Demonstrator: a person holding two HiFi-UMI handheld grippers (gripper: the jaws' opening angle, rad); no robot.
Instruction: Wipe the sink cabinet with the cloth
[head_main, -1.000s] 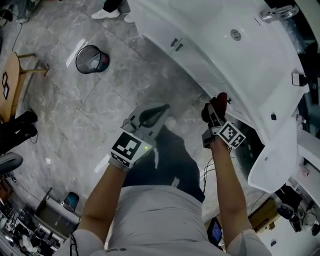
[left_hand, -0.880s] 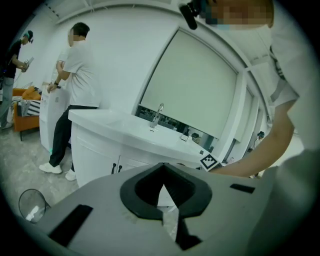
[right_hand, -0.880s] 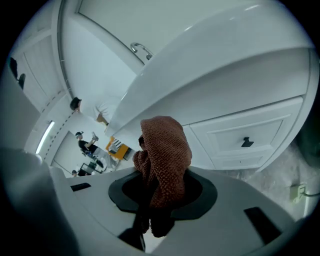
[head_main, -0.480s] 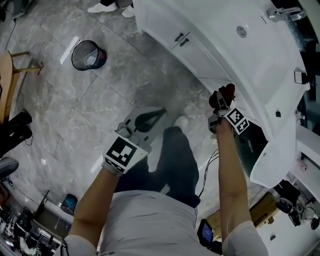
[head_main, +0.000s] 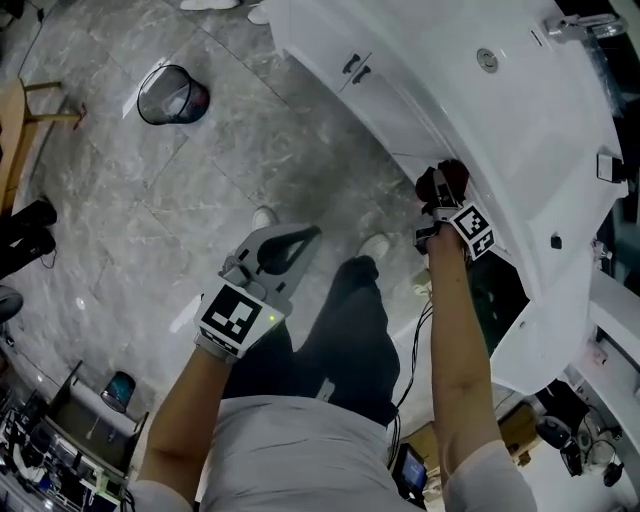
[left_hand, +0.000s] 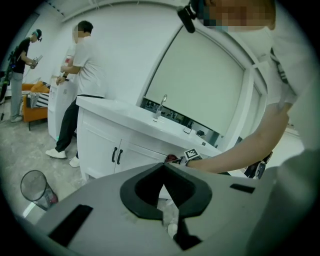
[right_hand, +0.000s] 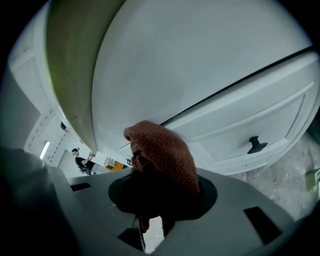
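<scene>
Clamps jaws of right gripper (head_main: 437, 200) on red-brown cloth (right_hand: 165, 152) at sink cabinet (head_main: 420, 110), holds left gripper (head_main: 312, 232) pinched shut, empty, apart from cabinet.

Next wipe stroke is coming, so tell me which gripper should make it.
Right. The right gripper is shut on the cloth at the sink cabinet's front; the left gripper is empty, out over the floor.
</scene>
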